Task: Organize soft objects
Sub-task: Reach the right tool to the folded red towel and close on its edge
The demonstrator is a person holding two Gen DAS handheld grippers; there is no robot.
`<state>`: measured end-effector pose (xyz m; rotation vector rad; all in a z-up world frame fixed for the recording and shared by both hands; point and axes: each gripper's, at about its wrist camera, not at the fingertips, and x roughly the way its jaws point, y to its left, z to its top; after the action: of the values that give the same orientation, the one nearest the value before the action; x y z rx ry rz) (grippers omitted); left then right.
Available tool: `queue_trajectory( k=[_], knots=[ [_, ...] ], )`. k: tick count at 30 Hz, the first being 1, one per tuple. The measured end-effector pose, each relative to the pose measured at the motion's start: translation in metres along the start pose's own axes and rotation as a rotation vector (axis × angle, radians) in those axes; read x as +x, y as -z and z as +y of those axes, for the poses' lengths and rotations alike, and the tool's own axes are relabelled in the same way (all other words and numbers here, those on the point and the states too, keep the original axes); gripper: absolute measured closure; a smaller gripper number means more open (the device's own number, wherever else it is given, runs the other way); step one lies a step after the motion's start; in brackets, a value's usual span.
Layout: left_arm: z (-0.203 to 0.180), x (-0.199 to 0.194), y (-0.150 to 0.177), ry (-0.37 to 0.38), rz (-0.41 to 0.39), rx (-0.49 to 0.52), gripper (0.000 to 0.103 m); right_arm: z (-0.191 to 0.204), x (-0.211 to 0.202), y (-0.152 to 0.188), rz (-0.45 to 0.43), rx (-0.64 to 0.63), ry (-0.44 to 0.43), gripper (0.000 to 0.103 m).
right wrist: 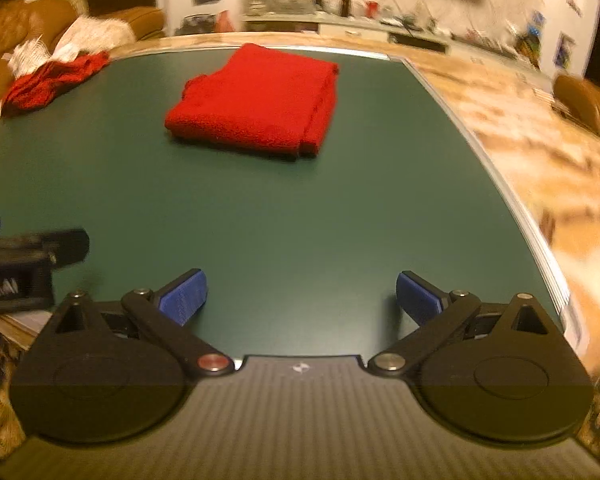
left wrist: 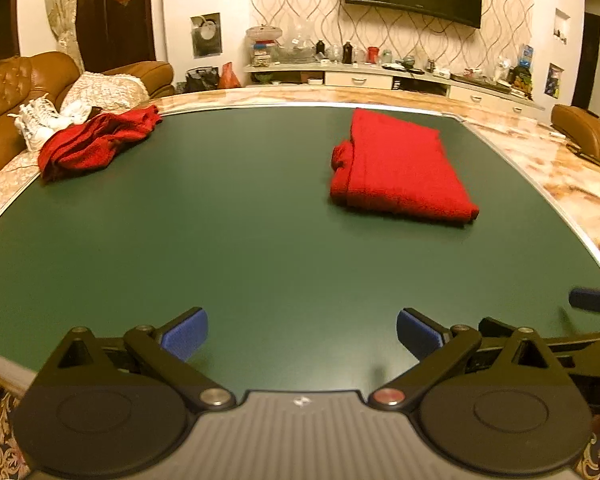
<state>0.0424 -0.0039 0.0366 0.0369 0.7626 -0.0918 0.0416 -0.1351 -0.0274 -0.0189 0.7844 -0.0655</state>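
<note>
On the dark green desk (left wrist: 260,220), a folded red towel (left wrist: 396,168) lies toward the far right, a crumpled red cloth (left wrist: 96,140) at the far left corner beside a brown sofa (left wrist: 16,92). Both the left gripper (left wrist: 302,334) and the right gripper (right wrist: 302,298) hold their fingers spread, empty, over the near edge.

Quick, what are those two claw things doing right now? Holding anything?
Left gripper: open, holding nothing.
Right gripper: open, holding nothing.

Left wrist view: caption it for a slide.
Open left claw hovers over the green table; folded red towel ahead, crumpled red cloth far left.
</note>
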Motion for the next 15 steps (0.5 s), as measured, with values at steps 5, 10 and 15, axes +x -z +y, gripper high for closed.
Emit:
queue_trajectory(
  k=[5, 10, 15],
  knots=[
    [-0.002, 0.005, -0.016, 0.033, 0.013, 0.068, 0.000, 0.004, 0.002, -0.022, -0.094, -0.233, -0.028, 0.001],
    [-0.012, 0.014, -0.027, 0.098, 0.009, 0.195, 0.000, 0.007, 0.026, -0.043, -0.079, -0.475, -0.085, 0.033],
    [-0.023, 0.022, -0.038, 0.141, -0.006, 0.323, 0.000, 0.019, 0.045, -0.058, -0.100, -0.659, -0.082, 0.038]
  ],
)
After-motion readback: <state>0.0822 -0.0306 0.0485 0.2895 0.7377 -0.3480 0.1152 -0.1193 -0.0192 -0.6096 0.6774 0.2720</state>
